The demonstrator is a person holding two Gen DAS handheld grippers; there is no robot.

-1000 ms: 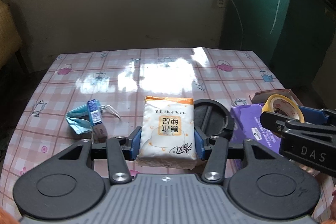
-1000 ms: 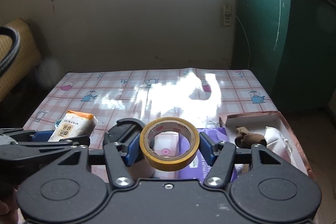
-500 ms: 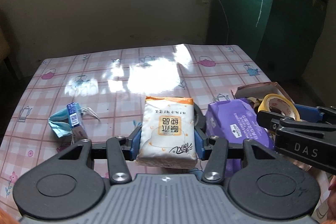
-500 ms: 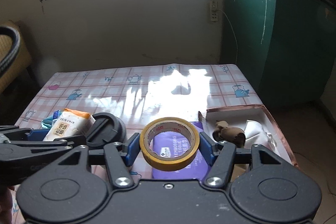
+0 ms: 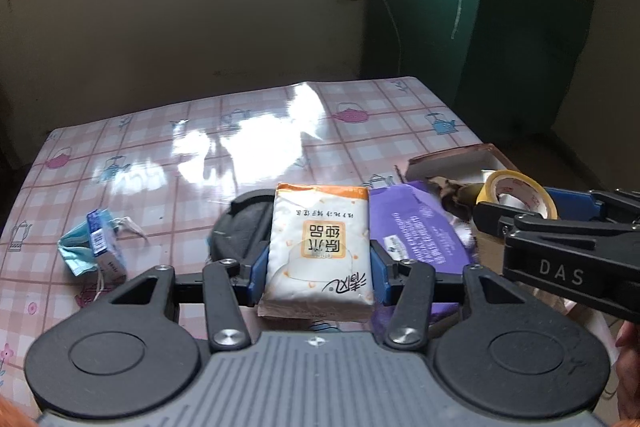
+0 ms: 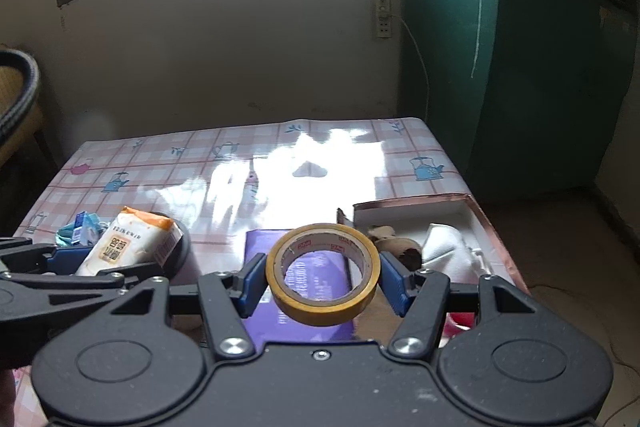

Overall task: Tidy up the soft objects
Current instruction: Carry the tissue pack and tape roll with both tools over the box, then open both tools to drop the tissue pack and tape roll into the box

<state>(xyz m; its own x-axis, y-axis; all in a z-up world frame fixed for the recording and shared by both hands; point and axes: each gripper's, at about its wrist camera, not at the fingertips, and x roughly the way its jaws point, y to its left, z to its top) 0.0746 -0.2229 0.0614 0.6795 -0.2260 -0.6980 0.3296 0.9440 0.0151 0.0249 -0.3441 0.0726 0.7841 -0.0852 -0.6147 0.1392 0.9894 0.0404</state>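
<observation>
I'm clamping the tissue pack (image 5: 319, 251) in my left gripper (image 5: 318, 269), soft crinkly plastic bulging between the pads, held above the table (image 5: 248, 131). My right gripper (image 6: 323, 281) is squeezing the tape roll (image 6: 323, 279), a rigid yellow ring, by its sides. Both are heading, I judge, for the box (image 6: 476, 211).
</observation>
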